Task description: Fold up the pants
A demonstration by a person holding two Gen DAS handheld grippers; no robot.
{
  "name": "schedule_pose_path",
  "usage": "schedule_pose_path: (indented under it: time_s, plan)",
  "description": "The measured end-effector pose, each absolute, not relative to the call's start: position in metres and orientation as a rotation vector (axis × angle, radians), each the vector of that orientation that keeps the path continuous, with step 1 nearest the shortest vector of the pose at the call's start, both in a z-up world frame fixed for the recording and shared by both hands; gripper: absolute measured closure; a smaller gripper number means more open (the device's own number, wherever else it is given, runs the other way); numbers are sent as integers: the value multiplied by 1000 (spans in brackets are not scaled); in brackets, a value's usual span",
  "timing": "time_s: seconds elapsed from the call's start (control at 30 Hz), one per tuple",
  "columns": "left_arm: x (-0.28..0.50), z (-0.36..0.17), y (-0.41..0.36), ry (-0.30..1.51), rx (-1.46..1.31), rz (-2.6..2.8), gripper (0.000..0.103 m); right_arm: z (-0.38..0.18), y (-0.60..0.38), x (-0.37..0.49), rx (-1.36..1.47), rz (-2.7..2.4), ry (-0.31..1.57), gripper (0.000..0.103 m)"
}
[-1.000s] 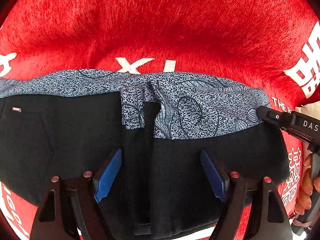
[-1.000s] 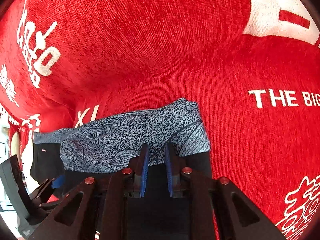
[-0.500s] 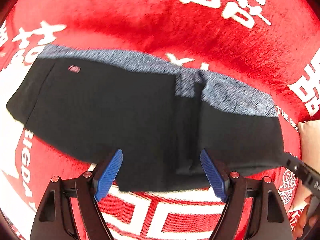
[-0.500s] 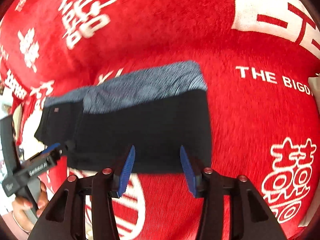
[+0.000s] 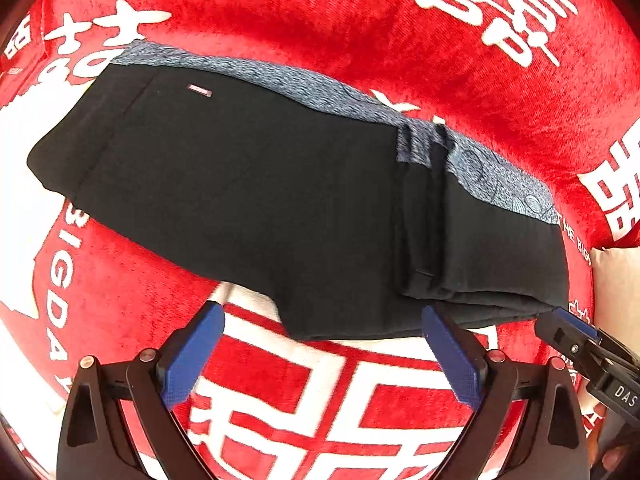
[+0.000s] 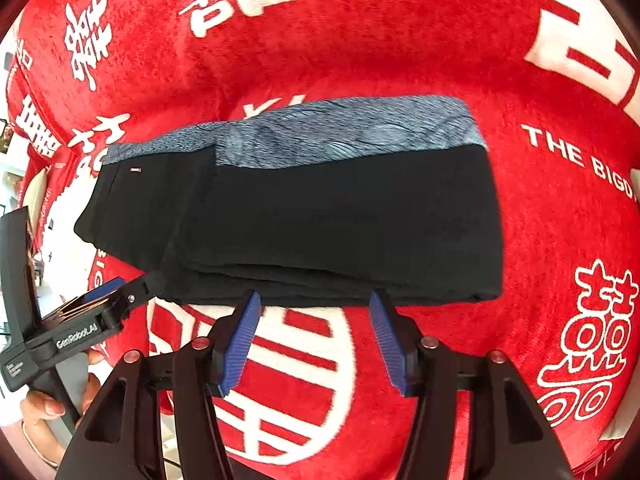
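Black pants [image 5: 260,184] with a grey patterned strip along the far edge lie folded flat on the red blanket [image 5: 320,20]; in the right wrist view the pants [image 6: 320,208] show stacked layers at the near edge. My left gripper [image 5: 324,344] hangs just this side of the near edge, its jaws opening wide with only the blanket between the blue pads. My right gripper [image 6: 314,332] is also pulled back from the near edge, jaws opening, nothing between them. The left gripper [image 6: 108,292] shows at the left of the right wrist view.
The red blanket [image 6: 400,40] with white characters and lettering covers the whole surface around the pants. A pale cushion edge [image 5: 616,280] lies at the right. A person's hand [image 6: 44,404] holds the left gripper's handle at lower left.
Both grippers have let go of the pants and drawn back and up from the near edge. The right jaws went from nearly shut to open; the left jaws spread wider.
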State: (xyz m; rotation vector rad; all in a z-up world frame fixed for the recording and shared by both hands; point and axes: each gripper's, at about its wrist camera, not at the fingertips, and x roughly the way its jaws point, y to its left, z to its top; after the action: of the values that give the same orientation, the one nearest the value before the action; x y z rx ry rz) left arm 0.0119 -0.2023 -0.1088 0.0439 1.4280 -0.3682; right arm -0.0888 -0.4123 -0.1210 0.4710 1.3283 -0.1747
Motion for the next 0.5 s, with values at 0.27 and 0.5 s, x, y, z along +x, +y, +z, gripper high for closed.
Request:
schedule_pose_path:
  time_s: [0.27, 0.5]
  plan:
    - [27, -115, -176, 1457, 94, -318, 4, -120, -388, -53, 413, -210, 1319, 29]
    - [34, -117, -156, 1452, 138, -264, 4, -140, -388, -22, 434, -281, 1342, 45]
